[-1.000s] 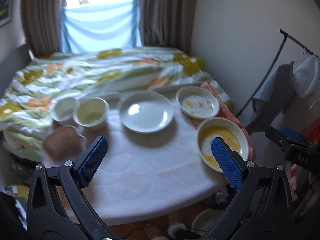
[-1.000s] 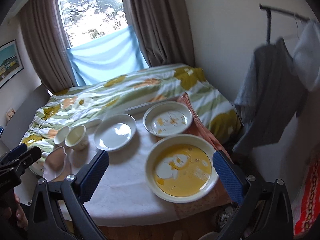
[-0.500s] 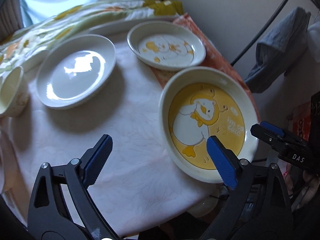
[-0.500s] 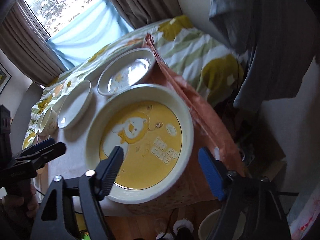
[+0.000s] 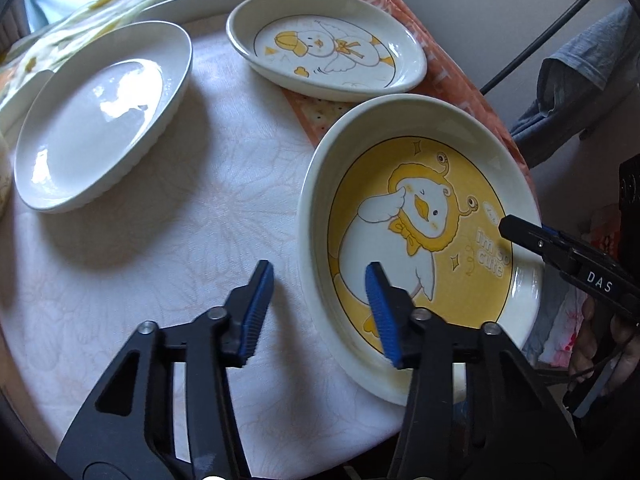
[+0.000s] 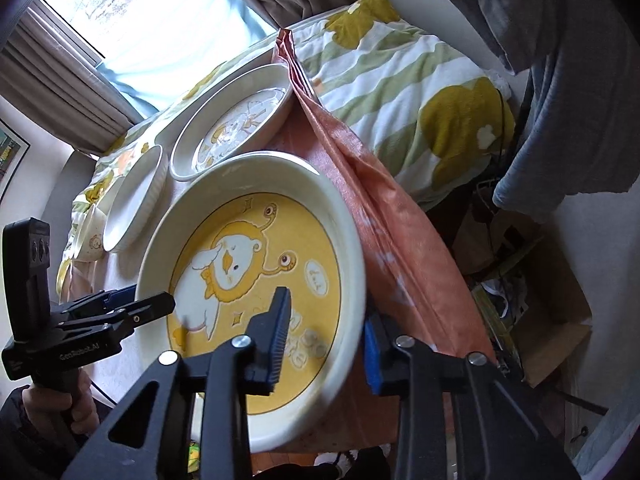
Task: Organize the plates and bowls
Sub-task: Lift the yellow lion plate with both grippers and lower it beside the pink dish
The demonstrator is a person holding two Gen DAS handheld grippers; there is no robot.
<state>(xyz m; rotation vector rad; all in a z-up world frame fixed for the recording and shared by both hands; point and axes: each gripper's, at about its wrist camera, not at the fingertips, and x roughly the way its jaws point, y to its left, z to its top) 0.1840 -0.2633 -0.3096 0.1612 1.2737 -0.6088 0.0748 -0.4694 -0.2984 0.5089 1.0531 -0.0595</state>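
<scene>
The yellow duck bowl [image 5: 420, 216] sits at the near right edge of the round table [image 5: 160, 272], and I straddle its rim from both sides: my left gripper [image 5: 320, 308] and right gripper [image 6: 326, 340] are closing, pads not visibly pressing yet. Farther off lie the plain white plate [image 5: 100, 116] at left and the duck plate [image 5: 328, 48] at right.
</scene>
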